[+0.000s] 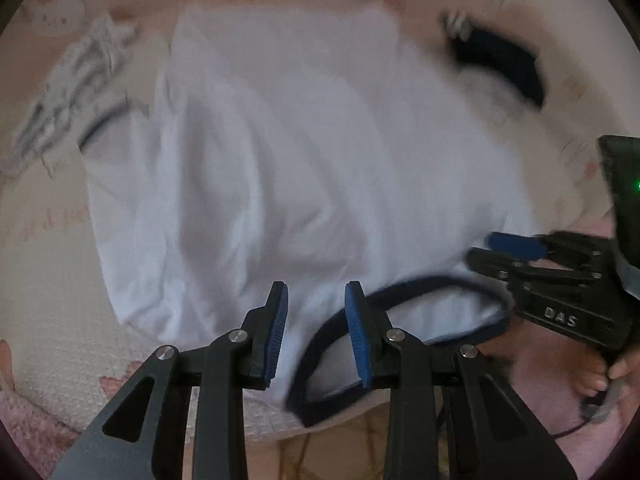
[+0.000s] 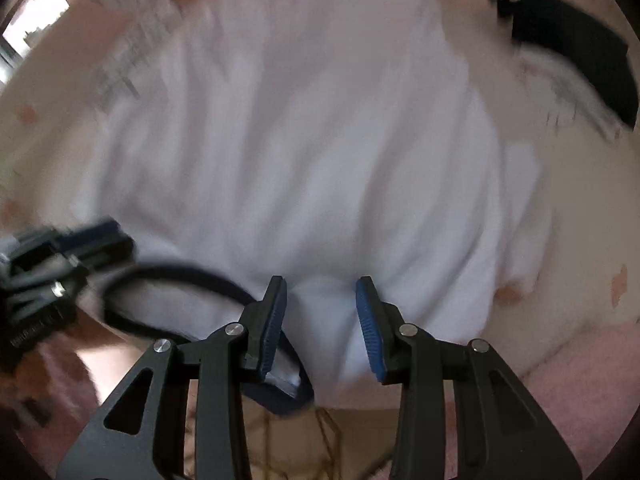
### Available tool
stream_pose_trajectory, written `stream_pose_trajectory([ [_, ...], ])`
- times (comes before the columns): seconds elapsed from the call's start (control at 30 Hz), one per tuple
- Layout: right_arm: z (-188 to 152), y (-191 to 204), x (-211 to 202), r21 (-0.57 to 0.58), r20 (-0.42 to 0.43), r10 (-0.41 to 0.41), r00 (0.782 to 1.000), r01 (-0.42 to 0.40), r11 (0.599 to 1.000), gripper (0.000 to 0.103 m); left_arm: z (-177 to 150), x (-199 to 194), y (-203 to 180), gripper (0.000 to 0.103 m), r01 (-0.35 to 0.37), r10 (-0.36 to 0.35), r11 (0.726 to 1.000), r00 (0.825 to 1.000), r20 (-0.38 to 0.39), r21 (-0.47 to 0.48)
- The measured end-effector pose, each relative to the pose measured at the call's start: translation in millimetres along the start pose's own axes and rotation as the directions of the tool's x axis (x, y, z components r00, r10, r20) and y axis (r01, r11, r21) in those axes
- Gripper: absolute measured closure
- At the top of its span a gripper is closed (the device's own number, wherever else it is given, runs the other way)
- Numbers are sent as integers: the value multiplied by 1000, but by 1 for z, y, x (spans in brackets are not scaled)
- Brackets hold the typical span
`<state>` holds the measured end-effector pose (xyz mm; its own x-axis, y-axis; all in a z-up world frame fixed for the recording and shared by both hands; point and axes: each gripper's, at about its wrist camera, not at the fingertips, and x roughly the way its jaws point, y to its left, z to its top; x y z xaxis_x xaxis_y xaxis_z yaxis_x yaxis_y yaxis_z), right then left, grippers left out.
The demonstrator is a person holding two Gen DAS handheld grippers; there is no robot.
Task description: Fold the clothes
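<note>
both grippers, left (image 1: 316, 332) and right (image 2: 320, 328), hang jaws apart over the shirt (image 1: 300, 152) at its collar (image 1: 400, 300), clamping nothing, flanking it for a symmetric fold.

Premises present as a home, most likely a bedroom: a bed covered by a pale quilted bedspread (image 1: 60, 344) printed with pink cartoon figures, loose garments (image 1: 72, 92) lying on it, and a daylit window (image 2: 36, 8) at one corner.

Both wrist views steep down, close over the white shirt (image 1: 304, 152), sharing its dark collar (image 2: 180, 276)
</note>
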<state>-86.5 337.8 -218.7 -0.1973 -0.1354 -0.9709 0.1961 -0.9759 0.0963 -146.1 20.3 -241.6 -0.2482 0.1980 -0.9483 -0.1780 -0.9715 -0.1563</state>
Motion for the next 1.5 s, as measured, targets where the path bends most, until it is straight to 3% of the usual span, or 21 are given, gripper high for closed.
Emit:
stream_pose_trajectory([
  [0.17,-28,0,-5,-22,-46,-37,998,36,999,65,-6,-7,16,72,46,-48,997,999,-26,-67],
  [0.37,-48,16,5,-94,-163,-60,985,45,995,50,-9,-13,17,71,34,-37,997,999,-39,-72],
  [0.43,-48,13,-5,-70,-107,-37,994,30,997,51,-7,-15,18,69,54,-58,994,997,-43,-90],
  [0.47,-46,8,-20,-43,-44,20,999,-22,999,51,-5,-18,22,69,78,-82,990,996,-32,-116],
  [0.57,-40,-10,-51,42,104,137,985,-142,989,51,-1,-30,33,68,140,-138,973,990,27,-181],
  [0.6,-38,-16,-59,71,154,158,975,-170,983,51,1,-32,35,68,131,-125,973,991,40,-191],
  [0.67,-32,-24,-54,131,175,130,976,-154,979,51,3,-29,40,68,99,-93,971,995,36,-216],
  [0.77,-24,-29,-23,181,63,47,997,-58,982,51,4,-23,55,69,86,-92,955,996,-7,-285],
  [0.87,-27,-27,-22,189,53,50,997,-59,980,52,13,-46,77,69,89,-67,934,995,75,-346],
  [0.97,-27,-28,-27,197,75,55,996,-68,978,52,30,-60,118,69,76,-6,887,988,152,-456],
  [1.07,-24,-28,-18,217,57,39,998,-50,975,53,54,-49,152,69,7,79,864,986,149,-503],
  [1.13,-20,-27,-18,221,72,31,997,-46,974,53,64,-37,167,69,-23,96,866,988,122,-499],
  [1.23,-12,-23,-23,210,116,34,993,-58,976,52,67,-25,174,69,86,-4,856,987,159,-511],
  [1.43,28,9,-31,117,167,48,985,-69,991,52,72,-18,145,69,37,43,898,984,172,-439],
  [1.5,50,48,-38,76,174,61,983,-75,994,52,73,-17,137,69,31,49,909,982,181,-416],
])
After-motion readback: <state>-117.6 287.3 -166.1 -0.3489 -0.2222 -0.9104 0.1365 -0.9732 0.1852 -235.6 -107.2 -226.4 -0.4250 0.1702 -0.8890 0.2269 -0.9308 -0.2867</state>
